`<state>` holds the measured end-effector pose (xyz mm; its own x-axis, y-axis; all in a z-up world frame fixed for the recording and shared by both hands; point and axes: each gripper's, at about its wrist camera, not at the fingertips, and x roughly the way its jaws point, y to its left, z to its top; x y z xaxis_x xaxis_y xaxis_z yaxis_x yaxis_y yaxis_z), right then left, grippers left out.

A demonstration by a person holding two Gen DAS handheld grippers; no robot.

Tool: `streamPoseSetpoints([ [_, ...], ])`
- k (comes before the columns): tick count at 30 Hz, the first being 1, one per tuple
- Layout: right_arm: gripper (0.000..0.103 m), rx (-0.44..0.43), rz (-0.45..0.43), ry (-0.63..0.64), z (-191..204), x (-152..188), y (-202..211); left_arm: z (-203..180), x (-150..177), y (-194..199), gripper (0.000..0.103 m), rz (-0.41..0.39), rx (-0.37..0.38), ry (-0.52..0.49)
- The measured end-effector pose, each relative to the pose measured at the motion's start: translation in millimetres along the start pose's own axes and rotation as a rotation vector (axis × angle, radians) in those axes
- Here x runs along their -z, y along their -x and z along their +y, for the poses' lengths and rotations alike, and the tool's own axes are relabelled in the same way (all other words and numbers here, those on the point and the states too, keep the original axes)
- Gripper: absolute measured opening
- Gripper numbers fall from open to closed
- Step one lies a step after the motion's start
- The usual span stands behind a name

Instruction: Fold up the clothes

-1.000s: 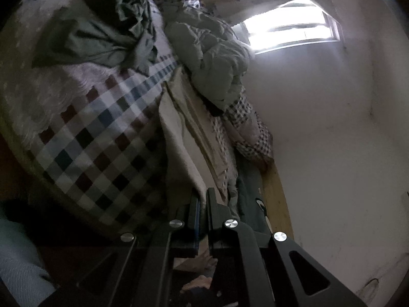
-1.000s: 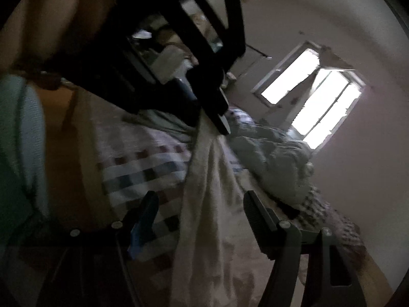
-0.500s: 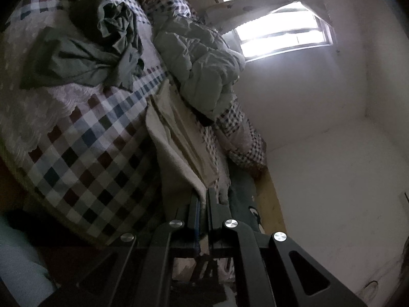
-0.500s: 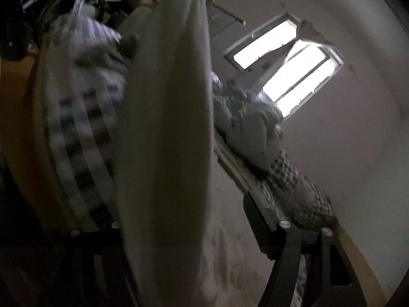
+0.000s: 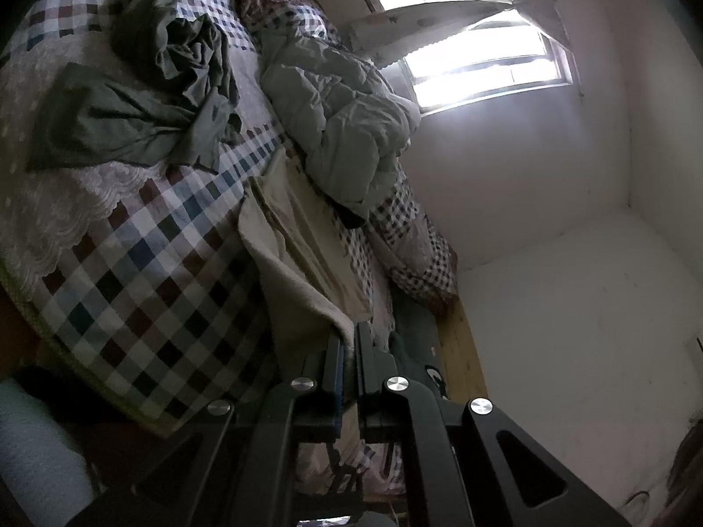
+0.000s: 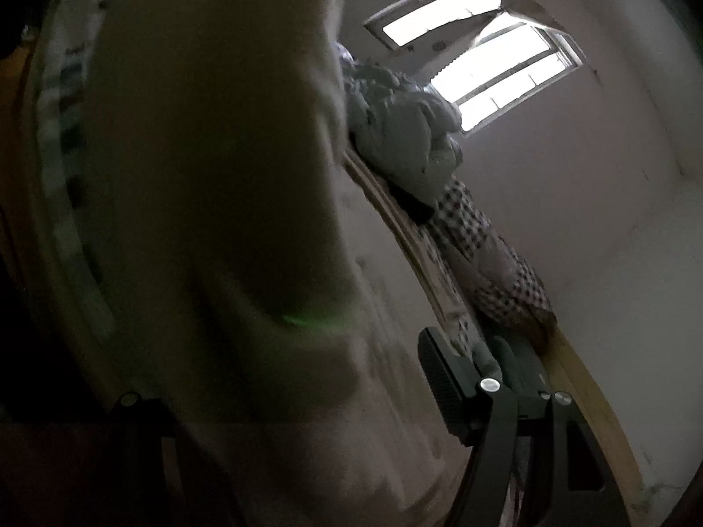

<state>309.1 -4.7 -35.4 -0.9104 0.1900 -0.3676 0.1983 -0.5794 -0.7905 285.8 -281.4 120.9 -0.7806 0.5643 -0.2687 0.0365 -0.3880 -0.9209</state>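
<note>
A cream fleece garment (image 5: 298,263) lies lengthwise on the checked bedspread (image 5: 132,272). My left gripper (image 5: 348,347) is shut on its near end and holds that end up off the bed. In the right wrist view the same cream garment (image 6: 211,184) hangs blurred right in front of the lens and fills the left and middle. My right gripper (image 6: 347,373) is open wide, with the cloth between its fingers. Its right finger (image 6: 443,382) shows a bare ribbed pad, and the cloth hides its left finger.
Crumpled dark green clothes (image 5: 154,101) lie further up the bed. A bunched grey-green duvet (image 5: 347,123) and a checked pillow (image 5: 417,250) lie along the white wall (image 5: 549,307) under a bright window (image 5: 479,70). A wooden bed edge (image 5: 461,351) runs beside the wall.
The right gripper has swung in towards the hanging cream cloth, which now fills most of its view. The left gripper has risen a little, still shut on the cloth.
</note>
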Motion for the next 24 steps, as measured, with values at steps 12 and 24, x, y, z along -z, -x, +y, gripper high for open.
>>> streamPoseSetpoints([
  [12, 0.072, 0.03, 0.155, 0.019, -20, 60, -21, -11, -14, 0, 0.003, -0.034, -0.02, -0.014],
  [24, 0.072, 0.084, 0.247, 0.067, -61, 111, -14, -17, -15, -6, 0.003, -0.026, -0.049, -0.028],
])
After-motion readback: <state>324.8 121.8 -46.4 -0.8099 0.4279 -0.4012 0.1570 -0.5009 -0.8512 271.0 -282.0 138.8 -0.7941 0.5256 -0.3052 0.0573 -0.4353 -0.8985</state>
